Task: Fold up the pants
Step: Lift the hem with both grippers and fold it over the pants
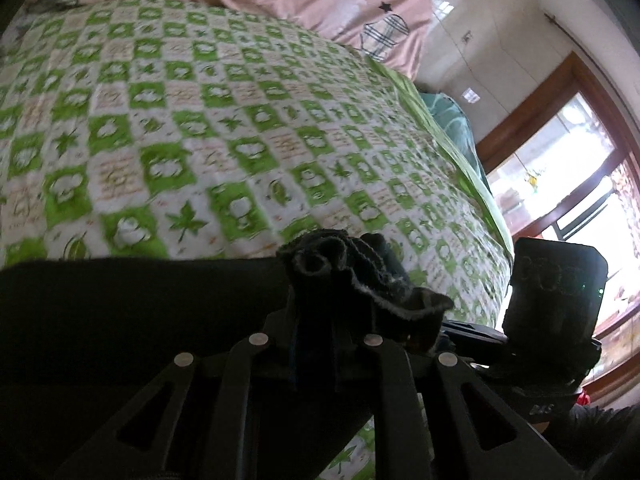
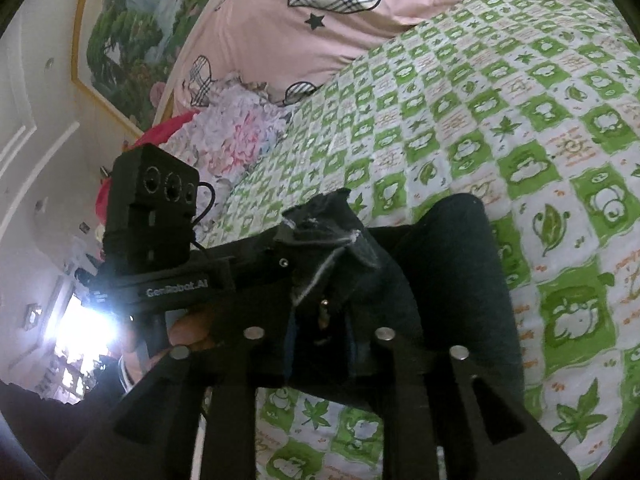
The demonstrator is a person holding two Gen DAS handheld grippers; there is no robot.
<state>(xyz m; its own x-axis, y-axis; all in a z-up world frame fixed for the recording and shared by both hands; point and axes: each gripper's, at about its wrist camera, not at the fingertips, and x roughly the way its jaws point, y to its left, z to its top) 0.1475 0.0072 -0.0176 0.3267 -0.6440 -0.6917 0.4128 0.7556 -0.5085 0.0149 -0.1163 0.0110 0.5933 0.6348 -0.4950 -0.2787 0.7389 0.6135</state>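
The black pants (image 1: pixel 120 312) hang stretched between my two grippers above a green-and-white patterned bedspread (image 1: pixel 224 132). My left gripper (image 1: pixel 320 280) is shut on a bunched edge of the pants, the fabric puffing out over the fingertips. In the right wrist view my right gripper (image 2: pixel 320 256) is shut on another bunched edge of the pants (image 2: pixel 452 280), which drape down to the right. The left gripper's body (image 2: pixel 176 280) shows close on the left of the right wrist view; the right gripper's body (image 1: pixel 556 292) shows on the right of the left wrist view.
Pink pillows with plaid hearts (image 2: pixel 304 20) lie at the head of the bed. A floral cloth (image 2: pixel 232 132) sits by them. A window with a wooden frame (image 1: pixel 568 152) is beyond the bed's right edge. The bedspread (image 2: pixel 520 120) spreads wide under the pants.
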